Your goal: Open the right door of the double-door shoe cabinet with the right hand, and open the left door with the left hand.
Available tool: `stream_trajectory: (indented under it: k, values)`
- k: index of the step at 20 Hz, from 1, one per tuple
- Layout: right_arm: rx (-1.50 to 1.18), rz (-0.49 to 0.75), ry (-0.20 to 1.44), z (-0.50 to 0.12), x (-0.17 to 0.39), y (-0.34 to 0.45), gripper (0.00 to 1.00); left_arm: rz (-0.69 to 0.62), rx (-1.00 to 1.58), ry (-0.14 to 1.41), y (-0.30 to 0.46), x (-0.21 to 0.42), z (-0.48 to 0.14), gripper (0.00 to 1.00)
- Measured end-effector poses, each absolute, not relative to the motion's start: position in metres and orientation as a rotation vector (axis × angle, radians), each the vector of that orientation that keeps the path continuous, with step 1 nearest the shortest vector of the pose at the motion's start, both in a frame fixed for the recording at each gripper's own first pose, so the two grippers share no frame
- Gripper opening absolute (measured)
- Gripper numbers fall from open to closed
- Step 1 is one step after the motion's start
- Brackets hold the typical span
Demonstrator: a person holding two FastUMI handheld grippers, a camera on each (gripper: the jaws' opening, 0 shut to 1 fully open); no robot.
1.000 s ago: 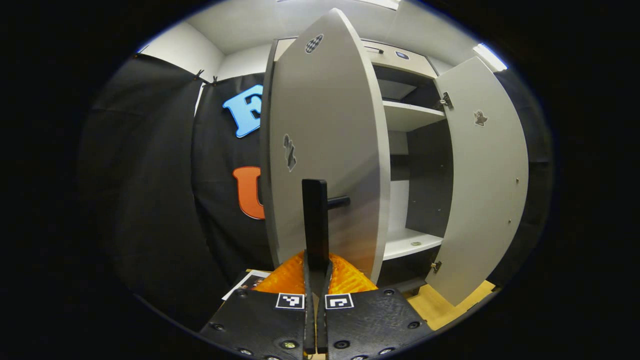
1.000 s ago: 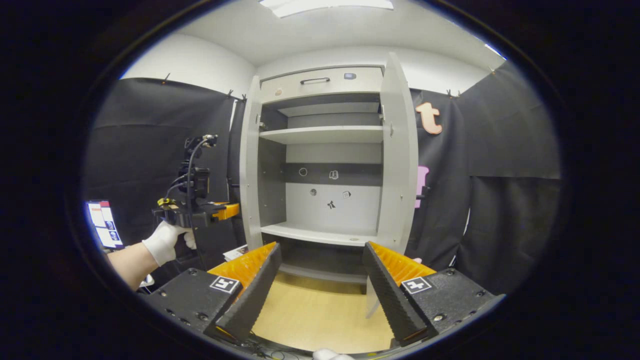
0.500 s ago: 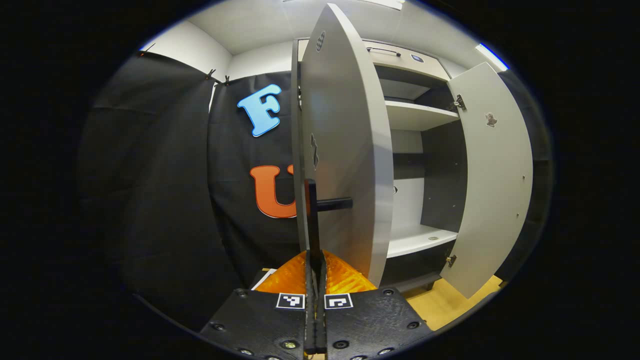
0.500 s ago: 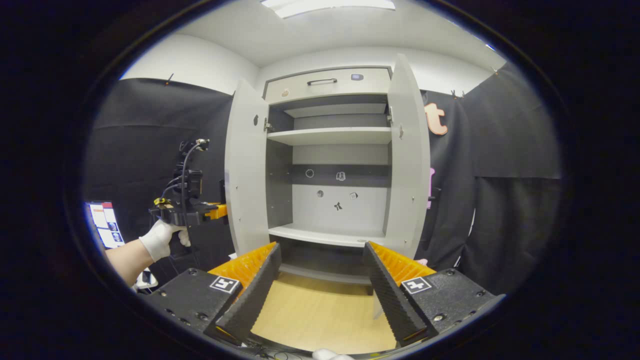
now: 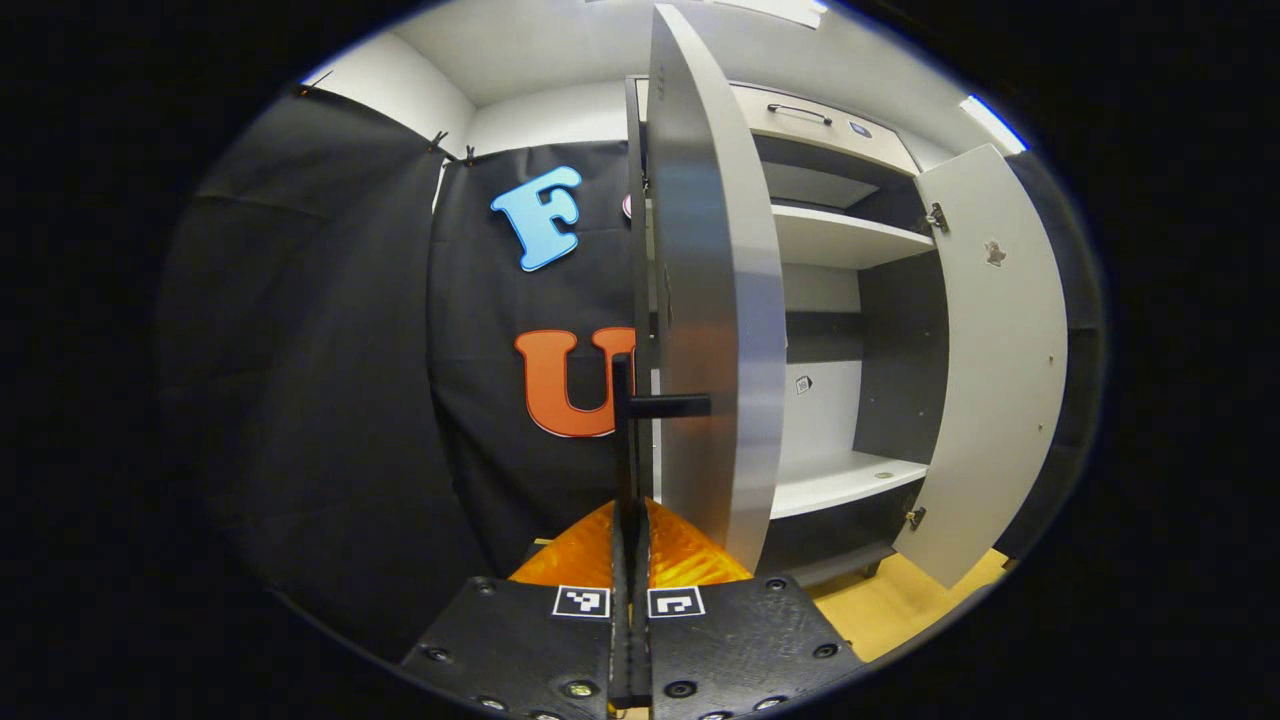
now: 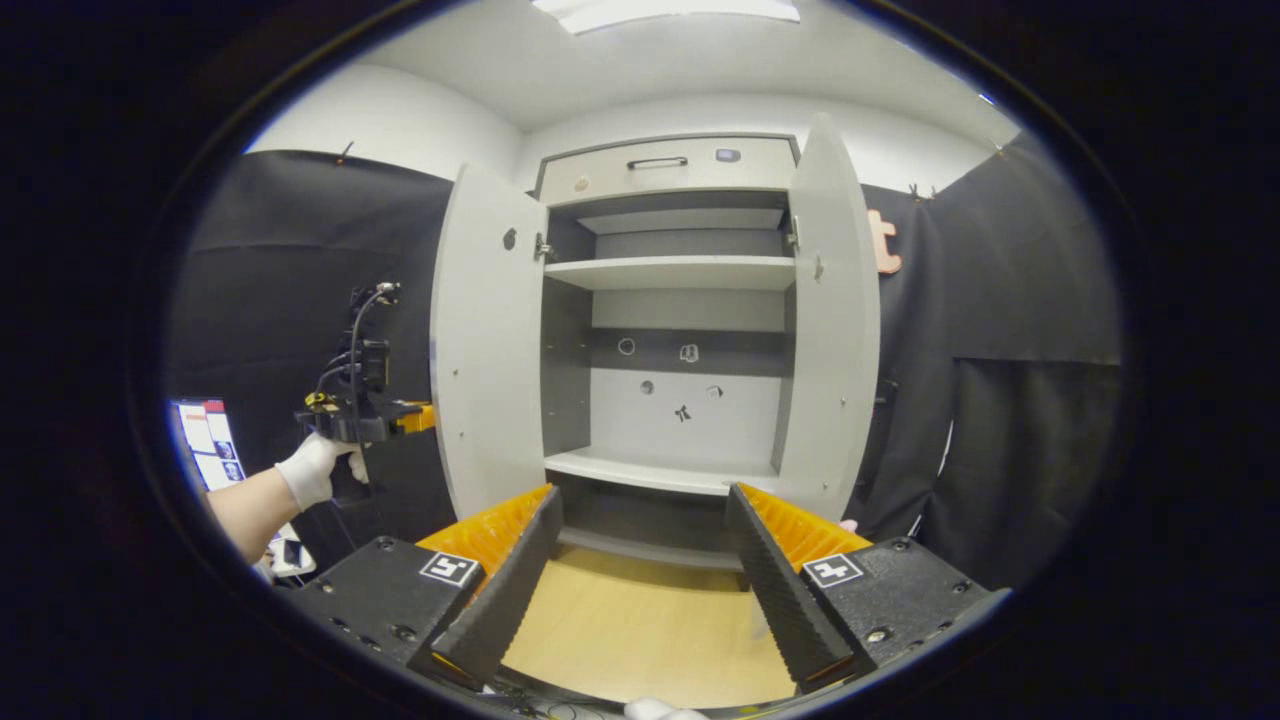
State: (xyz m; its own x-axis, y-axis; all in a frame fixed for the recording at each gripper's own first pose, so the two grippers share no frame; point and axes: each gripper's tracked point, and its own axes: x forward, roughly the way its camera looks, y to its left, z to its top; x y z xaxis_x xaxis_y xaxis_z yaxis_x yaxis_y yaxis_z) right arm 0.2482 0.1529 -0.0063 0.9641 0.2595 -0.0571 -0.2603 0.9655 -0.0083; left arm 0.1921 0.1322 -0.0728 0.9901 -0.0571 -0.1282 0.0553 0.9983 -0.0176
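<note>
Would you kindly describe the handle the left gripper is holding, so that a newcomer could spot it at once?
Start at the tall pale shoe cabinet between the black cloth walls; both its doors stand open. On the left door, at about mid-height, a dark bar handle juts out, and the left gripper is shut on it. The drawer pull up top lies horizontal and untouched.
</note>
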Motion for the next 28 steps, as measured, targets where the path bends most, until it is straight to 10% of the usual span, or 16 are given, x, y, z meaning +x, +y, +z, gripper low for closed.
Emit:
stream_trajectory:
  k: [12, 19, 28]
  values:
    - [-0.019, 0.229, 0.064, -0.007, 0.247, 0.151, 1.00, -0.033, 0.022, 0.151, 0.145, 0.179, -0.077, 0.02]
    - [-0.013, 0.219, 0.059, -0.007, 0.249, 0.146, 1.00, 0.068, 0.016, 0.193, 0.171, 0.138, -0.094, 0.98]
    - [-0.003, 0.228, 0.052, -0.004, 0.249, 0.142, 1.00, 0.112, -0.023, 0.202, 0.123, 0.058, -0.083, 0.97]
